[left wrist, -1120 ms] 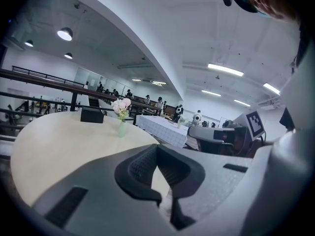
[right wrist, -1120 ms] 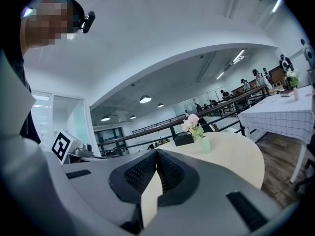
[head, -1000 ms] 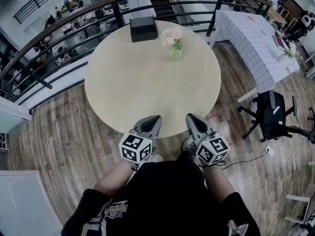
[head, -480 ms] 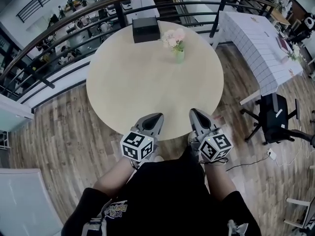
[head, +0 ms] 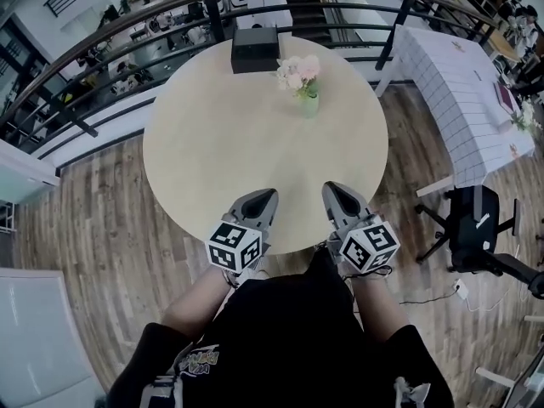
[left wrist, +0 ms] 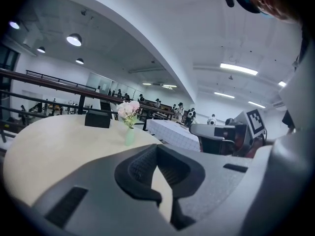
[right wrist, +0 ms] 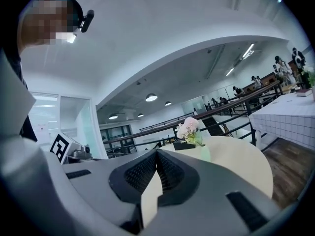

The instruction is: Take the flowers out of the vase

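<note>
A round, pale wooden table (head: 212,143) stands on a plank floor (head: 102,228), with a dark curved railing (head: 119,24) running past its far edge. The flowers (head: 297,68), a small bunch of pink and white blooms, sit in the vase (head: 309,103), a slim pale-green one that stands upright on the tabletop near the far edge, a little right of the middle. Just beside it to the left, right at the far edge, lies a black box (head: 255,49); the two do not appear to touch. The rest of the tabletop is bare wood. The person stands at the near edge and holds both tools side by side, their tips reaching just over that edge and pointing across the table toward the vase, well apart from it. The left gripper (head: 263,199) has its jaws brought together at the tips, with nothing between them; its own view shows only tabletop through the slot behind the tips. The right gripper (head: 334,194) is closed the same way and is also empty. Off the table's right side stand a white-clothed table (head: 459,83) and a black office chair (head: 472,219).
</note>
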